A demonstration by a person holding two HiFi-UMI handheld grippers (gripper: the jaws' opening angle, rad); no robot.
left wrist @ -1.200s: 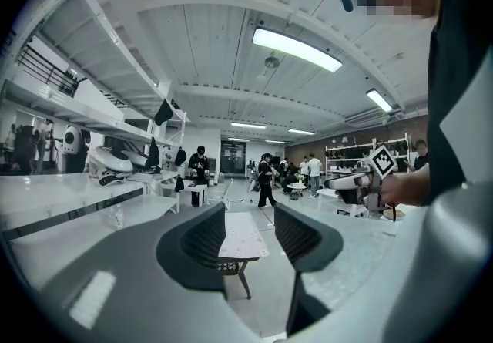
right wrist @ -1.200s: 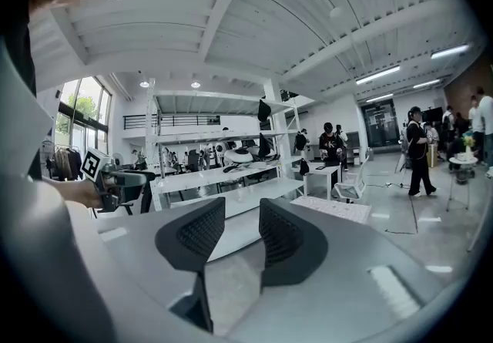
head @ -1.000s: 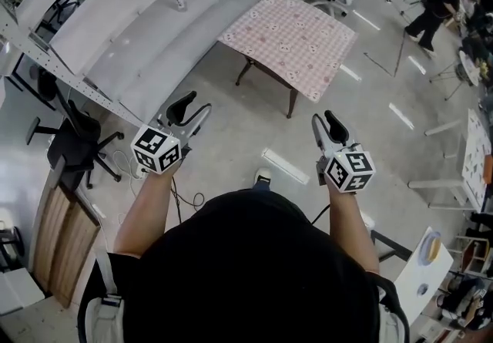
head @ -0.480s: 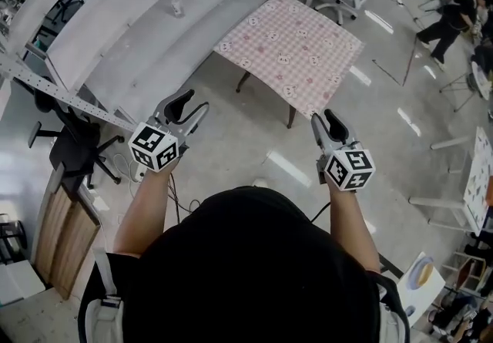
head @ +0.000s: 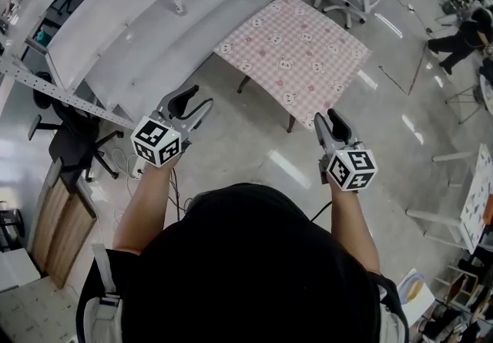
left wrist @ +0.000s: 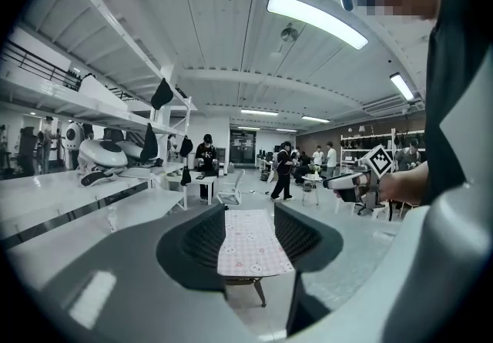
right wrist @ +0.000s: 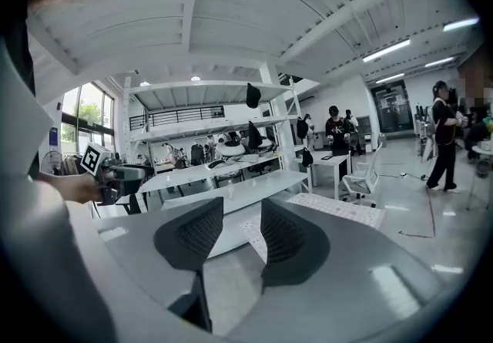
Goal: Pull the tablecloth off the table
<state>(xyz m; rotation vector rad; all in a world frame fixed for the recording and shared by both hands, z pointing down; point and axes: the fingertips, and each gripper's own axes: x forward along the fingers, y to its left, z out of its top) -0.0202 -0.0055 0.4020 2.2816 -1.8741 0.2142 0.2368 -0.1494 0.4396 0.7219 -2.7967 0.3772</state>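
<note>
Glossy workshop floor (head: 254, 145) lies beneath both claws. The left claw (head: 202, 98) and the right claw (head: 325, 115) are held side by side, each with its jaws spread and nothing between them. Ahead of them, well apart, the pink checked tablecloth (head: 296, 56) lies flat over a small table (head: 291, 119). Long white benches (head: 154, 33) run beyond the left claw's outer side.

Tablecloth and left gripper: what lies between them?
Only bare floor, as the head view shows. The left gripper is short of the tablecloth, and its jaws stand apart with nothing in them.
</note>
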